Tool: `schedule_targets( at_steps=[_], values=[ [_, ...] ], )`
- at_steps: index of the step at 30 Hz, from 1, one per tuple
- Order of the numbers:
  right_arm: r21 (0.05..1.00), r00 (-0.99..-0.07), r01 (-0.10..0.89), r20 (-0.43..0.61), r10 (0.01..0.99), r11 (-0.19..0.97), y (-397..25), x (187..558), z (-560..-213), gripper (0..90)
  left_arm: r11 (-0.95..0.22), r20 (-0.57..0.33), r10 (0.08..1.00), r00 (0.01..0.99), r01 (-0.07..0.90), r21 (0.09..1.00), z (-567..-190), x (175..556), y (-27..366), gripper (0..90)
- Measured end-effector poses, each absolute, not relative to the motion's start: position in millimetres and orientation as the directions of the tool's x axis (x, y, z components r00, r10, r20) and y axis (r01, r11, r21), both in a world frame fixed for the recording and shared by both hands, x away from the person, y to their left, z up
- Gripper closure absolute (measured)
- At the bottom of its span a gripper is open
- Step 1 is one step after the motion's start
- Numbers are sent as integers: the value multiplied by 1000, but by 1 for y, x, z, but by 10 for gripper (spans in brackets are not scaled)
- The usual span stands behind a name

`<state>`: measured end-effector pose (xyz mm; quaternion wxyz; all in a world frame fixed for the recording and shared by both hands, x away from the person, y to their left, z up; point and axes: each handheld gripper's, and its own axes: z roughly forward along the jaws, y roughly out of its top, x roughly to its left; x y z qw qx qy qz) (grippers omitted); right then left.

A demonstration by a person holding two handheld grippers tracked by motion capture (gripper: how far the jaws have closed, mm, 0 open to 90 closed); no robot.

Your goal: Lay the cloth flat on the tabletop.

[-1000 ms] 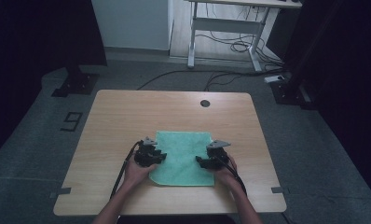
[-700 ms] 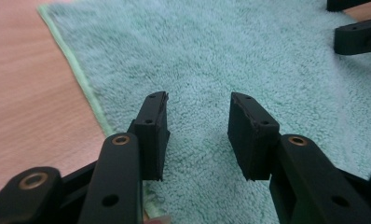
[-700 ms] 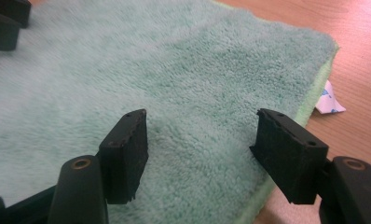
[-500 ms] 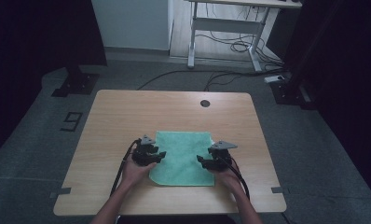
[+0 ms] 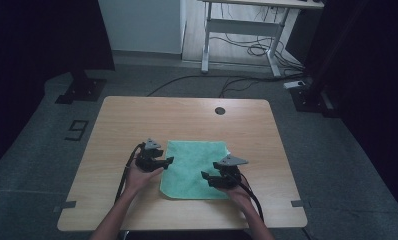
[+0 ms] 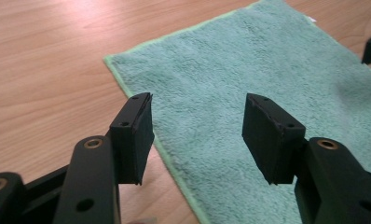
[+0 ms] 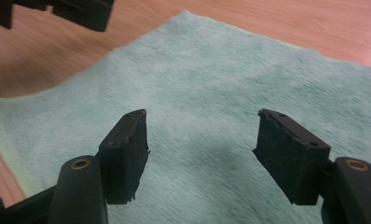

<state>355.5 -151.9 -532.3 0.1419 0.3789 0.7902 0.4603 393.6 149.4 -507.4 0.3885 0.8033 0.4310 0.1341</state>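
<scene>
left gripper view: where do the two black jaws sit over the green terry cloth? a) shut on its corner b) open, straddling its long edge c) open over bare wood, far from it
b: the left gripper stands open, one jaw over the wooden table, the other over the green terry cloth, the cloth's edge between them.

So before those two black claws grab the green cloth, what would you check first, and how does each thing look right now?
1. Left tool open: ok, its jaws stand wide apart.
2. Right tool open: ok, jaws apart with nothing between them.
3. Green cloth lying flat on the table: ok, no folds to see.
4. Left tool lined up with the cloth's edge: ok, the edge runs between its jaws.
5. Right tool over an edge: not ok, it hangs over the cloth's inner part.
6. Jaws touching the cloth: cannot tell.
</scene>
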Motion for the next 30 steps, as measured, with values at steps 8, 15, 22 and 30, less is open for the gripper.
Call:
schedule_targets(
  at_steps=[8,15,22,30],
  values=[
    [848,-697,450,136,704,281,-136,350,-529,354,-325,-113,804,584,590,739,-506,402,153,421],
    [851,-731,435,144,667,294,-119,345,-529,375,-317,-86,820,567,573,755,-507,413,156,412],
    [855,-757,417,140,638,308,-104,342,-525,380,-311,-96,822,561,585,749,-510,427,156,424],
    [857,-771,408,139,621,315,-94,338,-524,387,-303,-108,820,562,587,750,-510,435,153,421]
  ],
)
